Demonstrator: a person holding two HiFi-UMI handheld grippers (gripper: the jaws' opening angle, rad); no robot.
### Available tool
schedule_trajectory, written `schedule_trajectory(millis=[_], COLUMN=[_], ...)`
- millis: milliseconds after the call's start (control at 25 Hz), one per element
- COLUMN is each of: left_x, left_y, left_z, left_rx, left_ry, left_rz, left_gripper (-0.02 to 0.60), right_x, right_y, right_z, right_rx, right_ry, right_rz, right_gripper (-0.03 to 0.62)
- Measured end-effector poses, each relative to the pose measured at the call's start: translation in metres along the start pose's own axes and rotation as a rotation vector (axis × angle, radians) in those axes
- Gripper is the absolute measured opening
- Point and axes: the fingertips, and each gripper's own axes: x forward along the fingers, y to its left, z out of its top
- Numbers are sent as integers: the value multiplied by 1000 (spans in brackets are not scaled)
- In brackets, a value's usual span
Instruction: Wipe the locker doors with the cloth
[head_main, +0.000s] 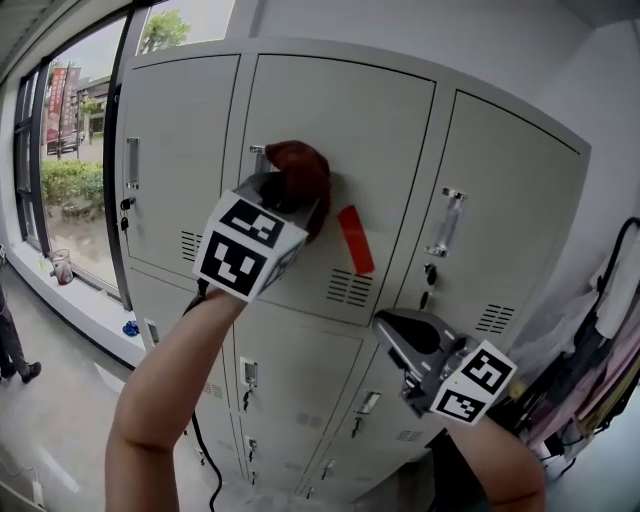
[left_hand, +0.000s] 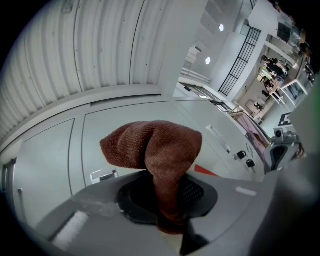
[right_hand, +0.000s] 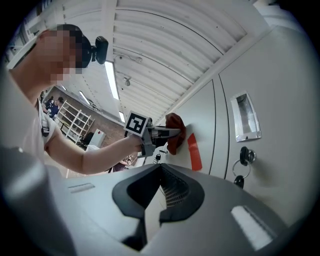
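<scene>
A rust-brown cloth is pressed against the upper middle locker door, just right of that door's recessed handle. My left gripper is shut on the cloth, which bunches out past the jaws in the left gripper view. A red sticker sits on the same door, right of the cloth. My right gripper hangs lower right, off the lockers, jaws together and empty. The right gripper view also catches the cloth and the left gripper.
The grey locker bank has several doors with handles and keyed locks. A large window fills the left wall. Bags and clothes hang at the right. A black cable dangles under my left arm.
</scene>
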Motion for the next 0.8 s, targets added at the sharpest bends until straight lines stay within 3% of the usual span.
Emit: schedule_trajectory(millis=[200, 440, 600, 800], left_x=[-14, -27, -31, -38], left_y=[39, 66, 78, 80], left_z=[-9, -17, -20, -19], left_rx=[-73, -47, -83, -38], left_ry=[-14, 1, -15, -16], left_rz=[78, 163, 148, 182], left_gripper=[81, 80, 80, 81], right_x=[4, 10, 13, 22], right_y=[-1, -10, -13, -15], right_z=[10, 21, 27, 34], right_rx=[-5, -22, -33, -45], right_ry=[-29, -35, -41, -62], right_rz=[-2, -6, -10, -3], right_gripper=[8, 8, 8, 8])
